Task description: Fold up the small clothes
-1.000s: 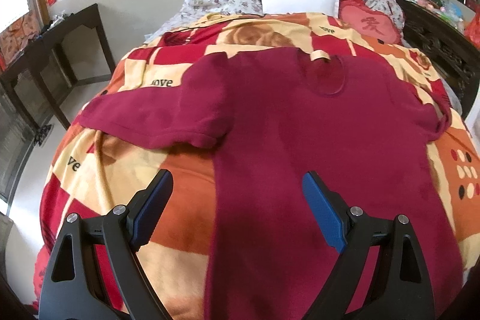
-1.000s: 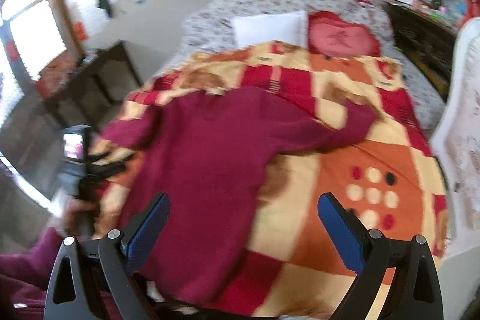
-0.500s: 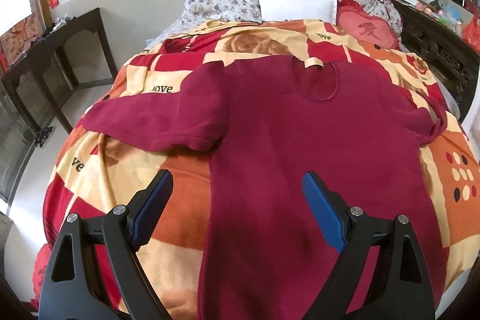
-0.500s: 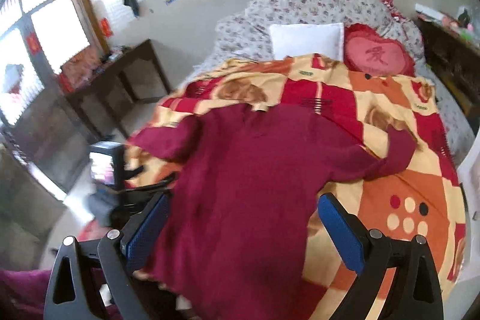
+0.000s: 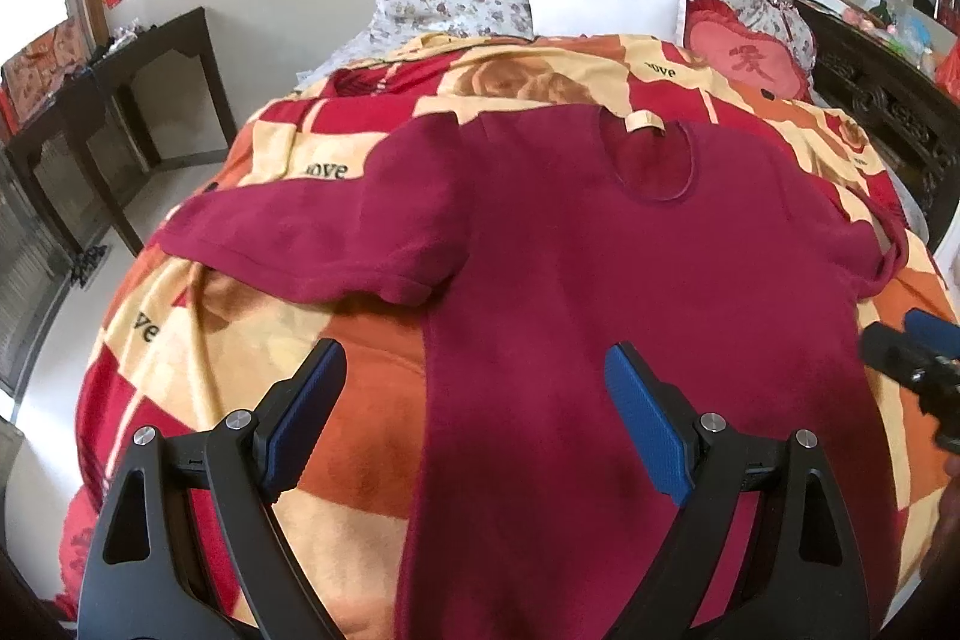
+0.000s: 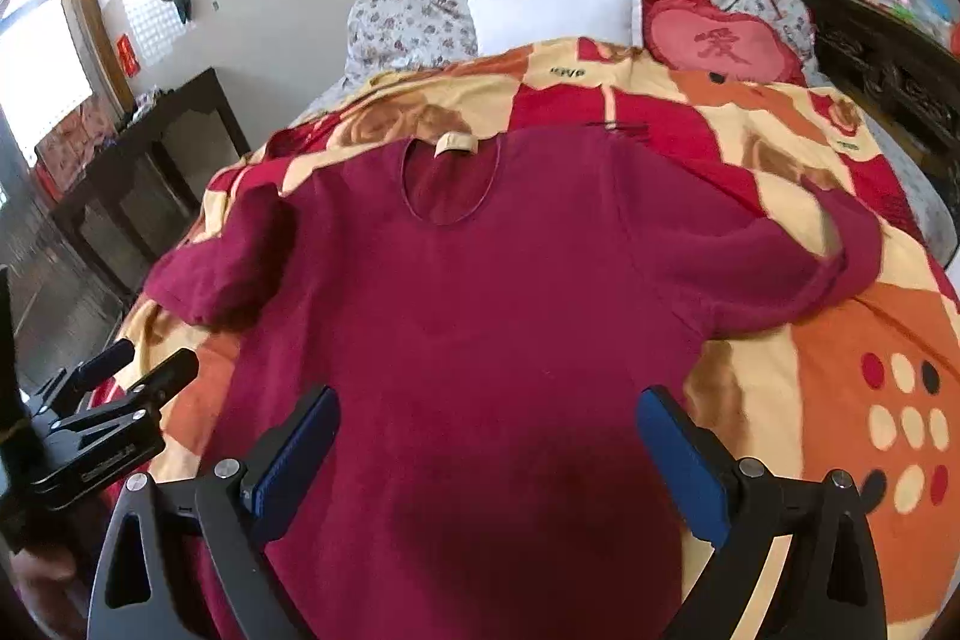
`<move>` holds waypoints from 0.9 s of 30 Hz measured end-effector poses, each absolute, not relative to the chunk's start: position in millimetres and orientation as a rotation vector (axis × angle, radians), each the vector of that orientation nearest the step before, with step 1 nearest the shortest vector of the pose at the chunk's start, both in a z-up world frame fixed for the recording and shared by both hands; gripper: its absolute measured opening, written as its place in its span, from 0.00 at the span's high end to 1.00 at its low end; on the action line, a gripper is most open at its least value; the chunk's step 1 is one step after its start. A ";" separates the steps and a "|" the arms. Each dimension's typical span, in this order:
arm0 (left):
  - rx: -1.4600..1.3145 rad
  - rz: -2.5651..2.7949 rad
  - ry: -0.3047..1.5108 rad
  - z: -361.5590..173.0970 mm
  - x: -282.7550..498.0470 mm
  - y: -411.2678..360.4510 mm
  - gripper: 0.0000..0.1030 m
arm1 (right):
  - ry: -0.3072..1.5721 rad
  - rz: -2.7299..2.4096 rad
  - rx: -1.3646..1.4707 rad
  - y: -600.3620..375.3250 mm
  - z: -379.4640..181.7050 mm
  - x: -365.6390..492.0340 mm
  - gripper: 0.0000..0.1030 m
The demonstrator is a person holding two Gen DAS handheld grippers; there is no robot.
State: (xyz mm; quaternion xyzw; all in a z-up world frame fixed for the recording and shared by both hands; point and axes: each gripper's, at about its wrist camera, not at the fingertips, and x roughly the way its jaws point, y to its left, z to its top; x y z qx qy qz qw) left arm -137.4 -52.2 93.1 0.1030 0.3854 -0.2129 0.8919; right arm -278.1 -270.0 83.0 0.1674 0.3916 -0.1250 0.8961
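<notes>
Left wrist view: we see the maroon shirt (image 5: 600, 280) lying flat on the patchwork blanket (image 5: 252, 316), neckline (image 5: 654, 160) pointing toward the white pillow (image 5: 603, 7) at the head of the bed. Shirt's left sleeve (image 5: 312, 244) is spread out to the side, its cuff edge lying on the blanket near the bed's left edge. Right sleeve (image 5: 864, 250) ends in a bunched, curled cuff near the right edge. Blanket is bare on both sides of the torso, more of it on the left. Beyond the bed's left edge: floor and a dark wooden table (image 5: 120, 100) against the wall. Dark carved furniture (image 5: 888, 100) runs along the right side

Our left gripper (image 5: 474, 418) hovers above the lower torso, straddling the shirt's left side seam; fingers spread wide, grasping nothing, left pad (image 5: 306, 412) over blanket, right pad (image 5: 642, 430) over fabric. We can't tell how far above the cloth the tips are. Right gripper (image 5: 918, 370) pokes in at the right edge of this view, blurred

Right wrist view: right gripper (image 6: 486, 466) sits over the shirt's lower middle, fingers released and wide apart with nothing between them, both blue pads (image 6: 684, 466) over maroon fabric. Left gripper (image 6: 120, 400) shows at lower left, over the blanket just beside the shirt's side. Curled right cuff (image 6: 852, 244) rests on the blanket, with the dotted patch (image 6: 900, 418) bare to the right of the torso
</notes>
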 end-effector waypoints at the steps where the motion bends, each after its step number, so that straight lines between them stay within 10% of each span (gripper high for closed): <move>1: 0.210 -0.447 0.804 91.3 -136.5 -53.4 0.14 | 0.813 -0.268 0.345 -270.3 79.7 -275.2 0.05; 27: 0.187 -0.434 0.871 60.4 -117.5 -67.0 0.14 | 0.863 -0.324 0.260 -256.7 45.4 -244.0 0.05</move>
